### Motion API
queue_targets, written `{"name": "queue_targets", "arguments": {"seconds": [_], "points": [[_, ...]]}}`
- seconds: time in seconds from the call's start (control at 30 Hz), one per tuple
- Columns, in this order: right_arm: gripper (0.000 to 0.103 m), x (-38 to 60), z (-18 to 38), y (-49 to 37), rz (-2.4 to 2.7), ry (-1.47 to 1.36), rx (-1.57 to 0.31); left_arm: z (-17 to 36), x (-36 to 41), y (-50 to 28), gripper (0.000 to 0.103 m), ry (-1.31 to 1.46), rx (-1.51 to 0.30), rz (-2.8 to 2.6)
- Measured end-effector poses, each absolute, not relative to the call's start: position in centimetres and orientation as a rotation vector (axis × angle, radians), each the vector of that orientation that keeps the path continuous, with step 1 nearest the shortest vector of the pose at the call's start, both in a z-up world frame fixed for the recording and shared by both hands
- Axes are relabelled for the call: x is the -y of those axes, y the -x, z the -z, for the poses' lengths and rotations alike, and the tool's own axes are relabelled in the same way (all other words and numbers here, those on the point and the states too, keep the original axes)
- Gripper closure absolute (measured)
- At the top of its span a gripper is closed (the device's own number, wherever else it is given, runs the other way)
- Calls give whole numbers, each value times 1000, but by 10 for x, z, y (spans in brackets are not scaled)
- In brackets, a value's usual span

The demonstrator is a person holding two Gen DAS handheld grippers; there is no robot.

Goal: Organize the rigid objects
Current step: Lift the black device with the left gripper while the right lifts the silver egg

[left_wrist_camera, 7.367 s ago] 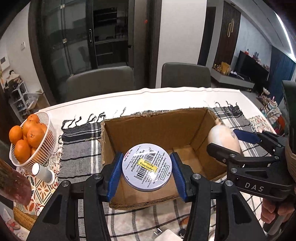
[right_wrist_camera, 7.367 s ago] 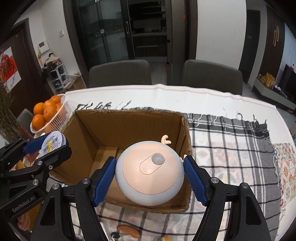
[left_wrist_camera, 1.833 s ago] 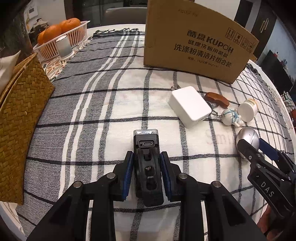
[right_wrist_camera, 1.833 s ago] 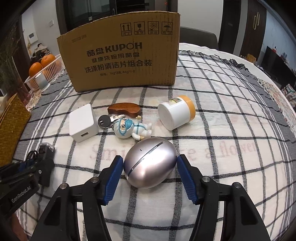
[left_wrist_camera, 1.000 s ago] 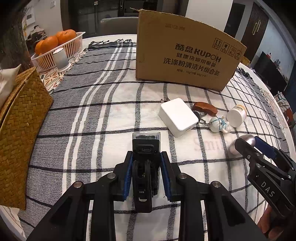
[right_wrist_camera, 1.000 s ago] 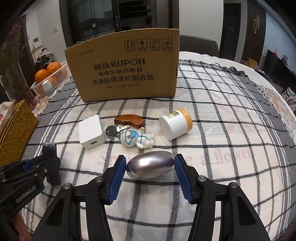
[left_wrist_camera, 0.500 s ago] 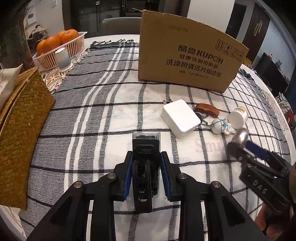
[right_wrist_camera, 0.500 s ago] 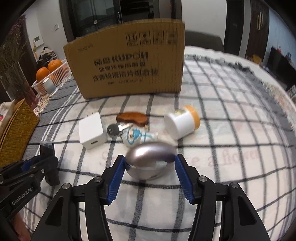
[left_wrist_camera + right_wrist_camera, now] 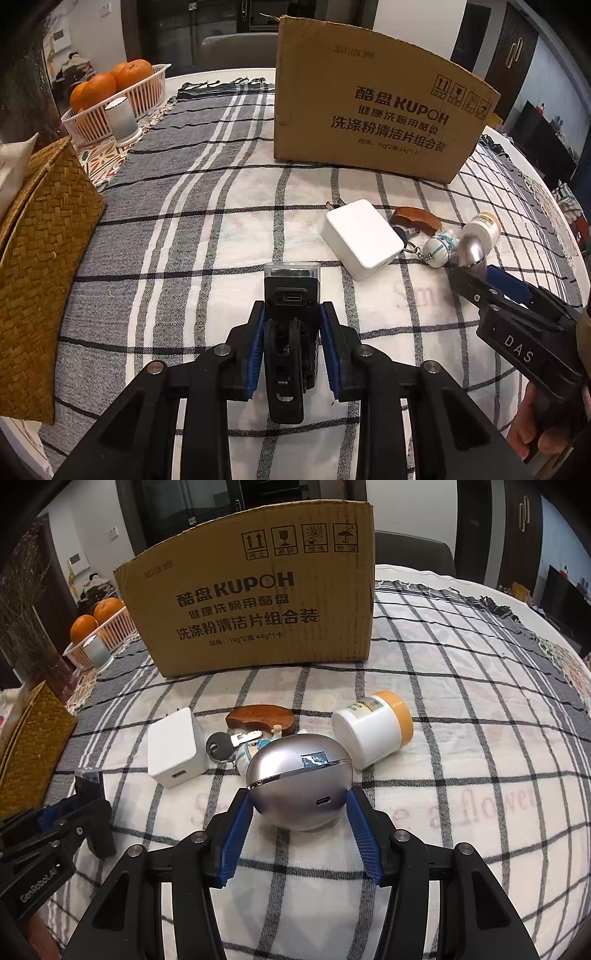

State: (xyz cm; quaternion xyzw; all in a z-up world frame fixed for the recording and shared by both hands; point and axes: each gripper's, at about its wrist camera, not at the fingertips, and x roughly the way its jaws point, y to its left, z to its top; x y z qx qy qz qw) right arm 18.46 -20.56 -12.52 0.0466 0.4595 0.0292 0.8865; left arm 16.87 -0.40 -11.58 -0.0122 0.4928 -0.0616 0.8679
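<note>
- Rigid objects are what the job concerns, and in the left wrist view one of them, a black device (image 9: 290,332) with a port on its end, sits clamped between the blue pads of the left gripper (image 9: 291,341), jaws drawn narrow on it.
- Ahead of those tongs and to their right lie the white charger (image 9: 362,238), a brown wooden piece (image 9: 415,218), a small figurine (image 9: 439,245) and a white jar (image 9: 480,229); the cardboard box (image 9: 376,114) stands beyond them, its inside hidden.
- Off to the right, the right gripper (image 9: 476,273) shows from the side with something silver at its tip.
- In the right wrist view, the right gripper (image 9: 300,812) holds a silver egg-shaped case (image 9: 299,786) at middling width, its pads against both flanks.
- Just past the case lie a key (image 9: 221,744), the wooden piece, the charger and the jar on the checked cloth (image 9: 461,775); the box stands farther ahead.
- By my reading, two items are in hand but not yet boxed, and at least four loose ones remain on the cloth, so plenty of the task is left.
</note>
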Motion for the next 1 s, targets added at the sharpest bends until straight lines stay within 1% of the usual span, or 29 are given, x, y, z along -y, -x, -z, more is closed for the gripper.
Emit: {"name": "queue_targets", "arguments": {"seconds": [0.33,0.5,0.6,0.67,0.77,0.83,1.0], "points": [[47,207,127,-197,-90,-113,-962,117,6,-174,74,34,-1023,141],[47,205,127,-202,-89,-113,-957,117,5,-177,74,42,-1021,145],[51,205,126,-198,-95,-110,-949,117,7,-176,74,34,-1016,153],[56,204,124,-192,-108,-103,-941,117,9,-175,74,36,-1014,168],[59,204,123,-185,-122,-96,-949,117,13,-173,74,32,-1012,184],[58,204,124,-183,-131,-99,-959,117,14,-171,74,31,-1011,188],[52,207,126,-184,-125,-121,-972,117,12,-172,74,45,-1012,191]]}}
